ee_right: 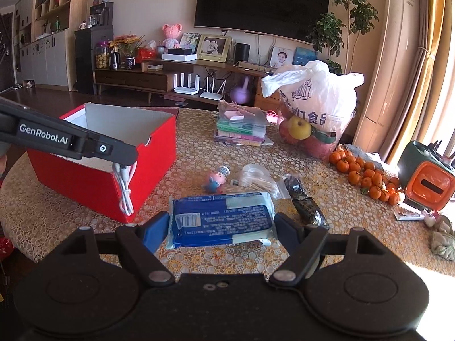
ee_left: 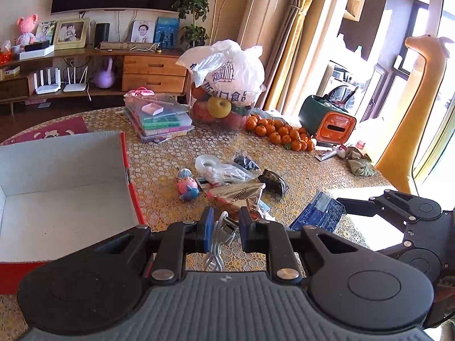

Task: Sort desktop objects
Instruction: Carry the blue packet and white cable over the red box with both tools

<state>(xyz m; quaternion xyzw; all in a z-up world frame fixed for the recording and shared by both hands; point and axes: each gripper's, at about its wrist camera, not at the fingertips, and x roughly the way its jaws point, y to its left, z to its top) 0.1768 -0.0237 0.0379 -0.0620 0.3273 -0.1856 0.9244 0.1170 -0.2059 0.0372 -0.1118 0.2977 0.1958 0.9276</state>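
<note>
Left gripper [ee_left: 224, 228] jaws are closed on a white cable [ee_right: 124, 190] held beside the red box [ee_right: 153, 153], while a blue packet [ee_right: 221, 220] is bracketed, apparently gripped, by the right gripper [ee_right: 220, 227]; the dangling loop may be snagged on the rim.

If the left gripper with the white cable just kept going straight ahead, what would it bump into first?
Probably the silver foil snack bag, which lies just beyond the left gripper and its white cable. Depth is hard to judge here, and the gripper may be held above the table, so it might pass over the bag.
</note>
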